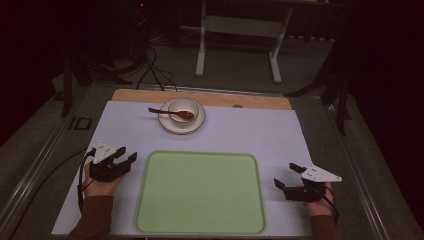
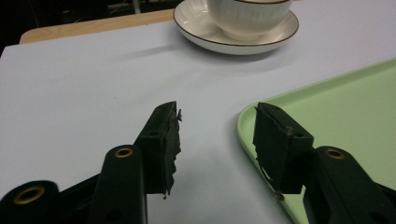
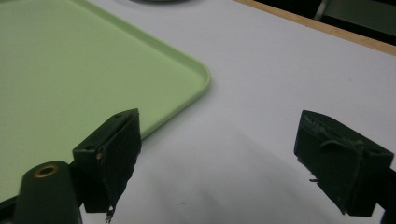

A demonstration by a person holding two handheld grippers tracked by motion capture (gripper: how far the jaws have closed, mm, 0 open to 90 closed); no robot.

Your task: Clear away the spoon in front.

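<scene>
The fingers [image 2: 164,140] of the left gripper [image 1: 125,159] stood apart with nothing between them, and those of the right gripper [image 1: 288,175] gaped wide and empty too. The green tray [image 1: 200,227] lay between both grippers, its rim just beside each inner finger. The cup [image 1: 183,111], on its saucer [image 1: 172,126] with a spoon [image 1: 170,113], stood well ahead of the fingers. A careless reach would probably knock the spoon off or tip the cup.
</scene>
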